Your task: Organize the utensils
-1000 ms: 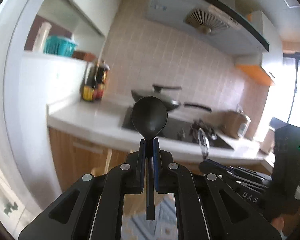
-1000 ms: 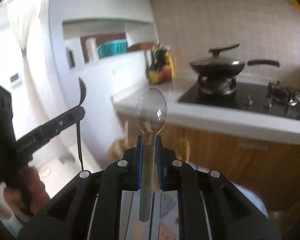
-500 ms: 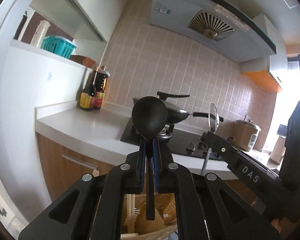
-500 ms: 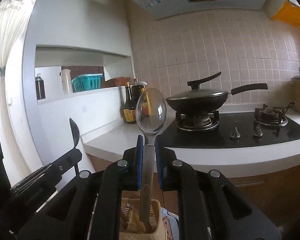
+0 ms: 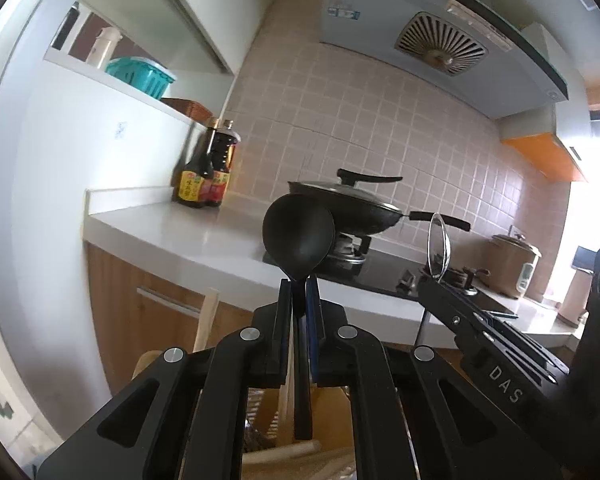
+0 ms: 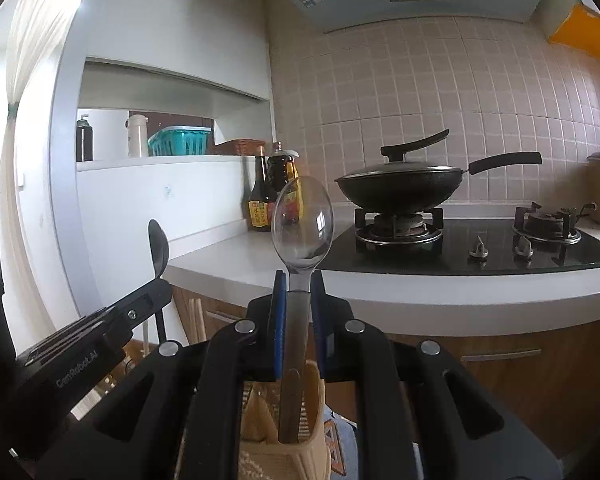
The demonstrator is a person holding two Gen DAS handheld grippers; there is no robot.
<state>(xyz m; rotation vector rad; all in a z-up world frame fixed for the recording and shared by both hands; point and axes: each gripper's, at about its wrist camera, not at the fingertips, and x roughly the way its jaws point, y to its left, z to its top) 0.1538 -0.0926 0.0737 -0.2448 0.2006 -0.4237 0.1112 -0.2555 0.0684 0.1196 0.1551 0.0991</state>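
My left gripper (image 5: 299,286) is shut on a black spoon (image 5: 298,236), bowl up and handle hanging down. My right gripper (image 6: 299,280) is shut on a clear plastic spoon (image 6: 302,222), also bowl up. Below both handles stands a beige slotted utensil holder (image 6: 312,432) with wooden utensils in it; it also shows in the left wrist view (image 5: 332,412). The right gripper with the clear spoon (image 5: 438,246) shows at the right of the left wrist view. The left gripper with the black spoon (image 6: 159,246) shows at the left of the right wrist view.
A white counter (image 6: 240,256) runs ahead with two sauce bottles (image 6: 274,188), a black stove (image 6: 480,246) and a lidded wok (image 6: 400,188). A rice cooker (image 5: 514,266) stands far right. Wooden chopsticks (image 6: 194,320) stick up by the holder.
Both grippers have tilted up and steadied facing the counter, and the utensil holder has come into view beneath the two spoon handles. Both spoons stay gripped.
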